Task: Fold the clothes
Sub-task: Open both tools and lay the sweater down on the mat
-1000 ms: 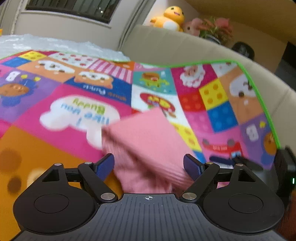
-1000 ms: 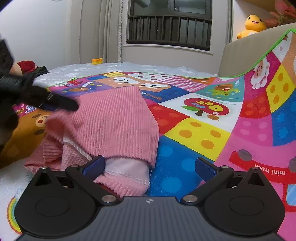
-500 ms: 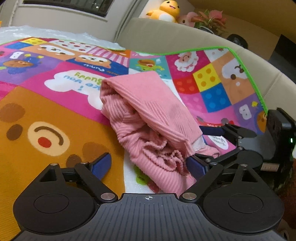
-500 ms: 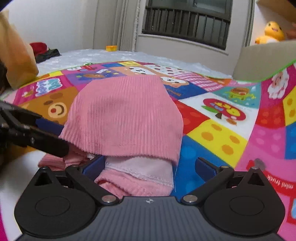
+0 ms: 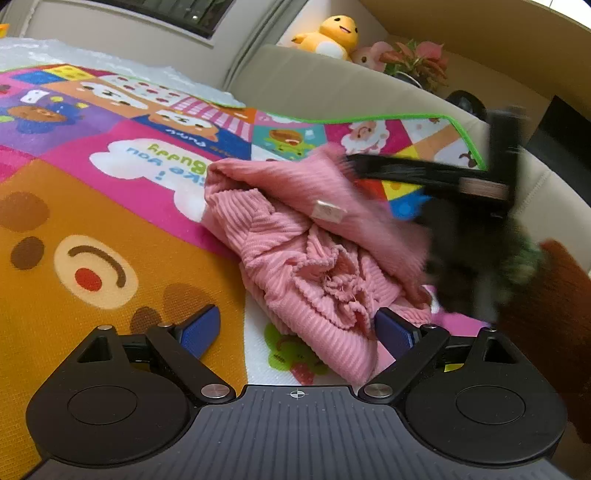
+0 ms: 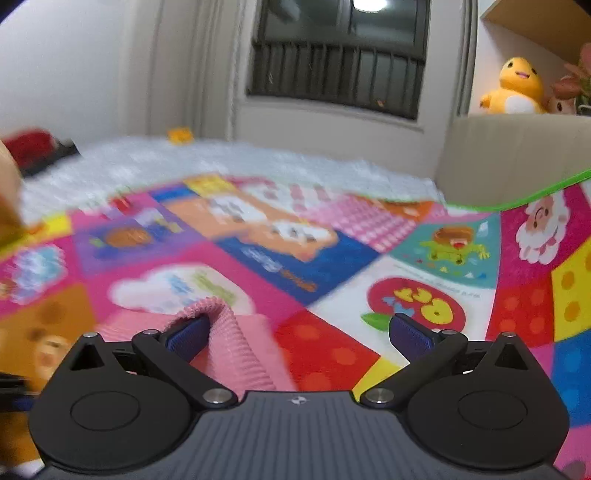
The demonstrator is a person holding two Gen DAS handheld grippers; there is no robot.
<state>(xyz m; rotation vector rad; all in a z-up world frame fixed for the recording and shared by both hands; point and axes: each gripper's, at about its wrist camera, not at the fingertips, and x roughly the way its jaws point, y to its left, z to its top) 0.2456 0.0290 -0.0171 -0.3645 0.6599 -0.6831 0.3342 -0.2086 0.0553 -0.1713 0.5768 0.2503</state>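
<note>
A pink corduroy garment (image 5: 314, 251) lies bunched on the colourful play mat (image 5: 110, 206), its top layer folded over with a small white label showing. My left gripper (image 5: 297, 330) is open just in front of it, and the garment's near edge reaches in beside the right fingertip (image 5: 393, 332). In the left wrist view the right gripper (image 5: 417, 175) is a blurred black shape above the garment's far right side. In the right wrist view the right gripper (image 6: 299, 334) is open, with a fold of the pink garment (image 6: 225, 332) draped over its left finger (image 6: 186, 336).
A beige sofa back (image 5: 332, 85) bounds the mat's green far edge. A yellow duck plush (image 5: 332, 35) and a potted plant (image 5: 417, 62) sit behind it. White padding (image 6: 221, 158) lies below the barred window (image 6: 340, 55). A brown sleeve (image 5: 557, 306) is at right.
The right gripper has swung up fast and blurred, from low beside the garment to above its far side, a fold now riding on its left finger. The left gripper has barely shifted.
</note>
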